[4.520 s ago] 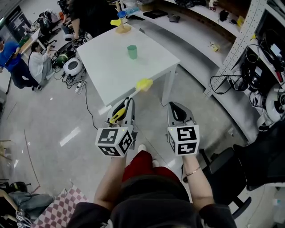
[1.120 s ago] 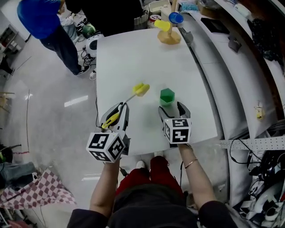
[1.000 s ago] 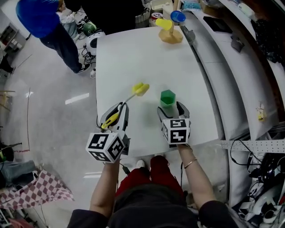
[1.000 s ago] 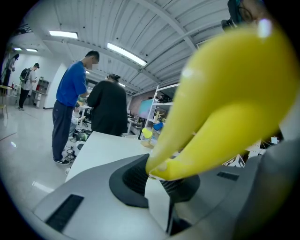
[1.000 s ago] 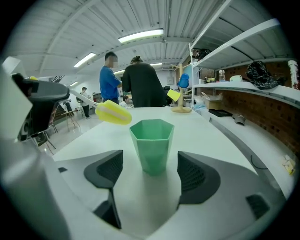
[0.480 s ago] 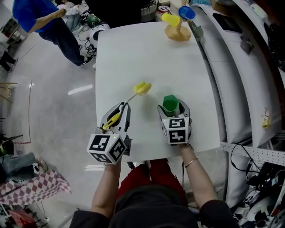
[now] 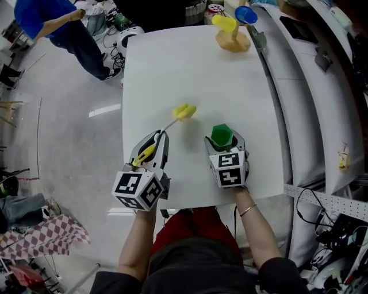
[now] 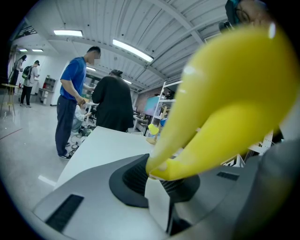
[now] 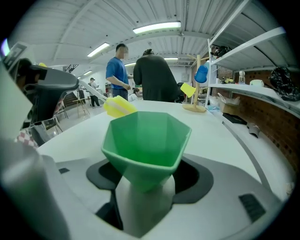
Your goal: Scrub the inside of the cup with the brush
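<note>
A green faceted cup (image 7: 221, 135) stands upright on the white table (image 7: 190, 69), between the fingers of my right gripper (image 7: 224, 141). In the right gripper view the cup (image 9: 145, 140) fills the gap of that gripper (image 9: 145, 187); the jaws are closing and I see no firm press on it. My left gripper (image 7: 156, 138) is shut on the yellow handle (image 8: 220, 103) of the brush. The brush's yellow head (image 7: 184, 111) sticks out over the table, left of the cup, apart from it.
A wooden stand (image 7: 233, 40) with a yellow and a blue cup sits at the table's far end. A person in blue (image 7: 52, 17) stands off the far left corner. A long bench (image 7: 310, 86) runs along the right. My grippers are near the table's front edge.
My right gripper has moved forward so the cup, just ahead of its fingertips before, now sits between them. The left gripper and brush have stayed put.
</note>
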{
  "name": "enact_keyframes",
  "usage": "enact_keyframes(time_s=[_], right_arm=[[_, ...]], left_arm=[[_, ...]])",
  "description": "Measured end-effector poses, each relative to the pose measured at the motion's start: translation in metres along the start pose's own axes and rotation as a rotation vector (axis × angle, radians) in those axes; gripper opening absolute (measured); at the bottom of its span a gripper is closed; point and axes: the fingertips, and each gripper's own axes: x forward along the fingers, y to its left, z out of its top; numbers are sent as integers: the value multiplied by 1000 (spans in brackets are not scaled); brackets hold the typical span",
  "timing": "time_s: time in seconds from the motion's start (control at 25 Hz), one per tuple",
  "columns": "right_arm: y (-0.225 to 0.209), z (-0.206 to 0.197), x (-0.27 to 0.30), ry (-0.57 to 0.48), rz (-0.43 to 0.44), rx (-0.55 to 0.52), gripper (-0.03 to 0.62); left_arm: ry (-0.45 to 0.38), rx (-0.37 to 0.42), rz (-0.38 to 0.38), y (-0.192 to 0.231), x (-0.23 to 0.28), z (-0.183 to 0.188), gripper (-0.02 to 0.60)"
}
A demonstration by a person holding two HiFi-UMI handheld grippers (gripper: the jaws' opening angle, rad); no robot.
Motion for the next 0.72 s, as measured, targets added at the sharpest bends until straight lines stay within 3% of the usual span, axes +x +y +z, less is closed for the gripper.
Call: enact_keyframes(time_s=[0.16,0.72], right_arm=[[2,2,-3,8,10,-26,313],[3,49,-27,-87,-86,-200,311]], left_arm=[[-6,-9,-7,0,-1,2,46],[-96,-8,-24,8,-48,41,46]])
